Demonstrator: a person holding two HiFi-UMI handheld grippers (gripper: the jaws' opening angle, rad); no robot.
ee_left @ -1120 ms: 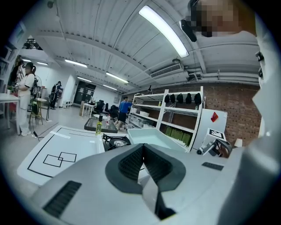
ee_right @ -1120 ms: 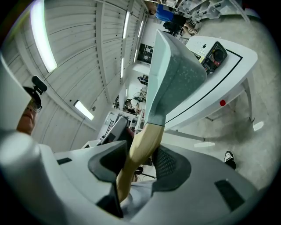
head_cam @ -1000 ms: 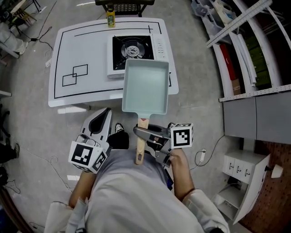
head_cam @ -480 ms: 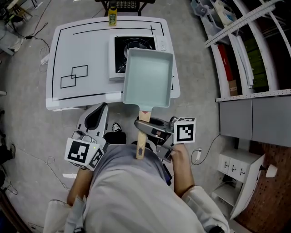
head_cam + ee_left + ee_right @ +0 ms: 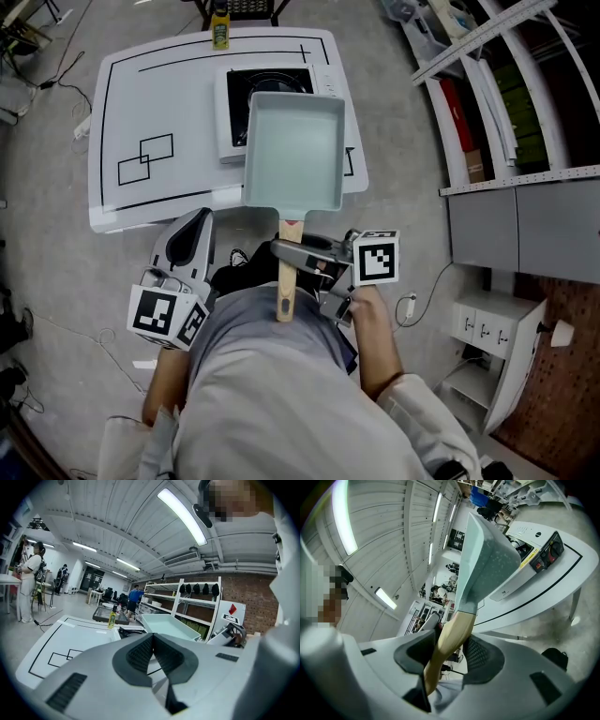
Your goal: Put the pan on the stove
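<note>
A pale green rectangular pan [image 5: 292, 150] hangs in the air over the near right part of the white table [image 5: 141, 103], covering most of the portable gas stove [image 5: 234, 98]. Its wooden handle [image 5: 286, 281] points back at the person. My right gripper [image 5: 287, 253] is shut on that handle, which runs between the pads in the right gripper view [image 5: 449, 641], with the pan [image 5: 485, 559] tilted up ahead and the stove [image 5: 534, 550] beyond. My left gripper [image 5: 200, 223] is shut and empty, off the table's near edge; its jaws [image 5: 152, 644] meet with nothing between them.
A yellow bottle [image 5: 219, 33] stands at the table's far edge. Black lines and two overlapping rectangles [image 5: 145, 157] mark the tabletop. Metal shelving [image 5: 487, 94] and a grey cabinet [image 5: 525, 225] stand to the right. Cables [image 5: 56, 56] lie on the floor. People stand far off [image 5: 28, 581].
The pan has moved forward with my right gripper and now covers more of the stove. My left gripper has come forward alongside, closer to the table's edge.
</note>
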